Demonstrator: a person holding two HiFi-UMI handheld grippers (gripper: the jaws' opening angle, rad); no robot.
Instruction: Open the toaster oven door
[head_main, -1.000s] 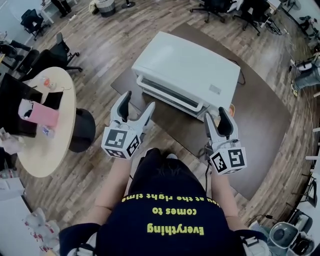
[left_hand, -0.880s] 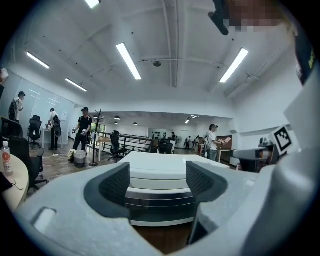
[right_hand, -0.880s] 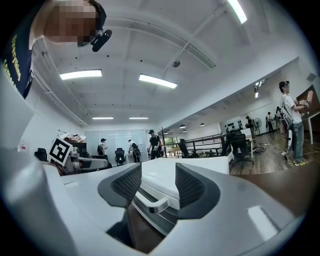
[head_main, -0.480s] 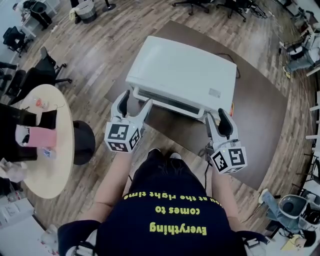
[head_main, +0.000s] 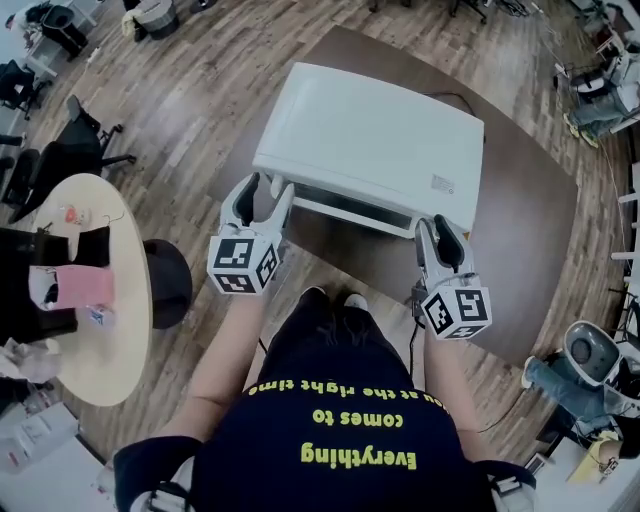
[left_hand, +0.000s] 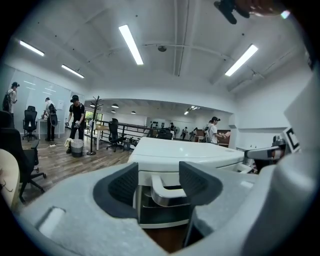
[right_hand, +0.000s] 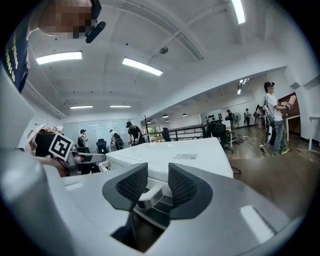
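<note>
Moved up to the toaster oven (head_main: 375, 140), left gripper (head_main: 258, 190) and right gripper (head_main: 437, 228) straddle its handle (left_hand: 167, 192) ends, jaws closing, not yet pinching, for an even pull.

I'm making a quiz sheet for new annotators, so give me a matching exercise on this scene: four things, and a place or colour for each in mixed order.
Things
1. toaster oven
2. left gripper
3. right gripper
4. round table

Places and colours
A. beige, at the person's left
B. at the right end of the door handle
C. white, on the dark brown surface
D. at the left end of the door handle

Pairs: 1-C, 2-D, 3-B, 4-A.

Both grippers' jaws are closing, with the handle between them.
</note>
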